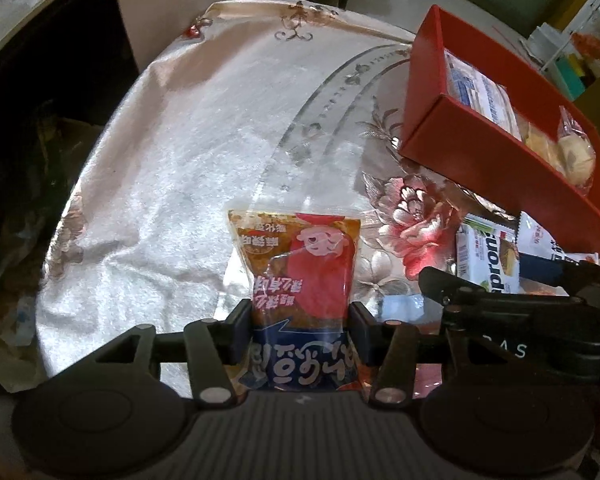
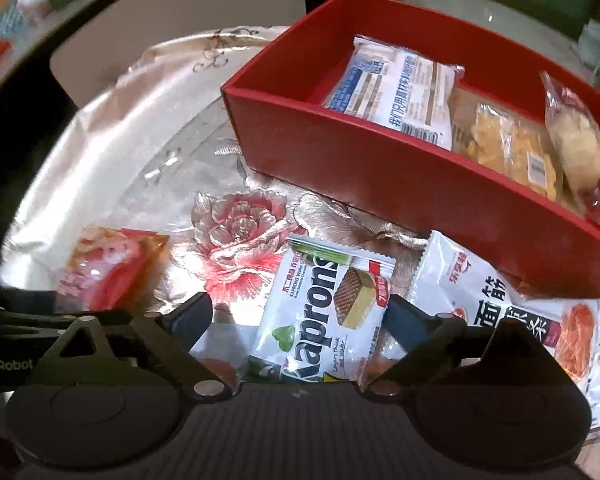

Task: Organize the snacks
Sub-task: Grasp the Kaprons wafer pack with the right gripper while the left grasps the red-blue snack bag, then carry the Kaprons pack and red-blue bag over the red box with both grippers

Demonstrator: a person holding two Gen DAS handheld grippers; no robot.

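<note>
Left holding a snack, right lining up on the next one.

My left gripper [image 1: 300, 330] is clamped on the red-and-blue snack pouch [image 1: 300, 276], tilted steeply down over the tablecloth [image 1: 172, 152]. My right gripper [image 2: 300, 320] is spread wide around the Kaprons wafer pack [image 2: 320, 312], pads not pressing yet. Red box [image 2: 340, 160] sits just beyond, three snacks already inside. Next, I'd guess: close right on the wafer, carry both into the box.

Shiny cream tablecloth [image 1: 172, 152] with embroidered pink flower [image 2: 240, 236], pale chair back [image 2: 172, 28] behind the table
</note>
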